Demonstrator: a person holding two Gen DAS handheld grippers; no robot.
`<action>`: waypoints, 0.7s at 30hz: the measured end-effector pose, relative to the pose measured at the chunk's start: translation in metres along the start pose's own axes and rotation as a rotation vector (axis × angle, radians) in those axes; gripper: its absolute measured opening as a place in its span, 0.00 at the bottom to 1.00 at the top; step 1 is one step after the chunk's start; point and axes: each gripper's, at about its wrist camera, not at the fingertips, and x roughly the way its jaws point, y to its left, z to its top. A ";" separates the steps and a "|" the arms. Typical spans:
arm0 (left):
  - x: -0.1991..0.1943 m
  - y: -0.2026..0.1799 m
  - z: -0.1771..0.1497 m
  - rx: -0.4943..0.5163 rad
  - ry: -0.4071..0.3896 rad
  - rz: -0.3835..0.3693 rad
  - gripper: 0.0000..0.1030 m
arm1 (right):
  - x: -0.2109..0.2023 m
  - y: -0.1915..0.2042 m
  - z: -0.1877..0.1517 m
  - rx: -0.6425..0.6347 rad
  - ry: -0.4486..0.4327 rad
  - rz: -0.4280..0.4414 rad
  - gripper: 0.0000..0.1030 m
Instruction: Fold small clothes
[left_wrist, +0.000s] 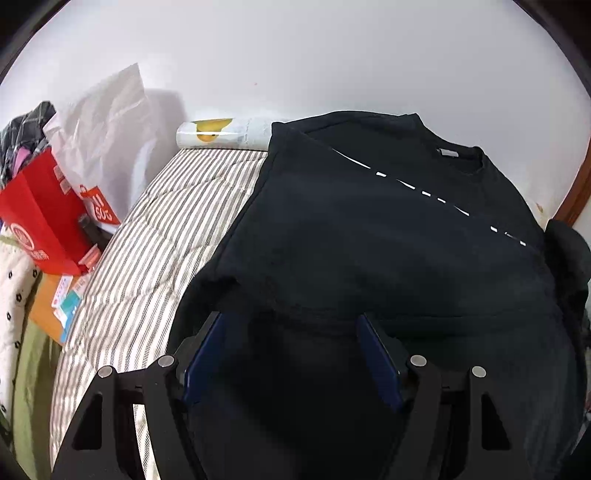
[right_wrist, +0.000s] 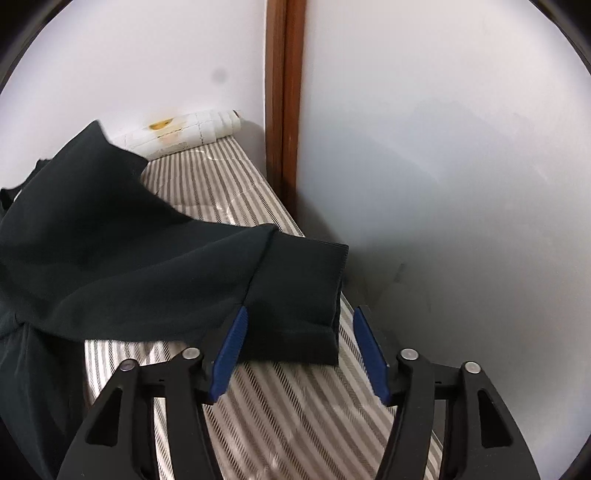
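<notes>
Two grippers agape | left gripper low-centre over black sweatshirt hem, nothing pinched | right gripper straddling sleeve cuff, likely ready to fold inward.

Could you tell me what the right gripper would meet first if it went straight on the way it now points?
Most likely the dark ribbed sleeve cuff of the black sweatshirt, lying on the grey-and-white striped bed cover just ahead of the open right gripper; depth is hard to judge.
</notes>
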 end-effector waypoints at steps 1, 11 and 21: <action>-0.001 -0.001 -0.001 -0.004 0.001 0.000 0.69 | 0.005 0.001 0.002 -0.003 0.008 0.007 0.59; -0.017 -0.008 -0.018 -0.010 0.002 0.015 0.69 | 0.025 0.007 0.009 0.049 0.044 0.062 0.65; -0.054 -0.001 -0.027 0.040 -0.048 0.049 0.69 | 0.000 0.020 0.011 -0.031 -0.051 0.035 0.29</action>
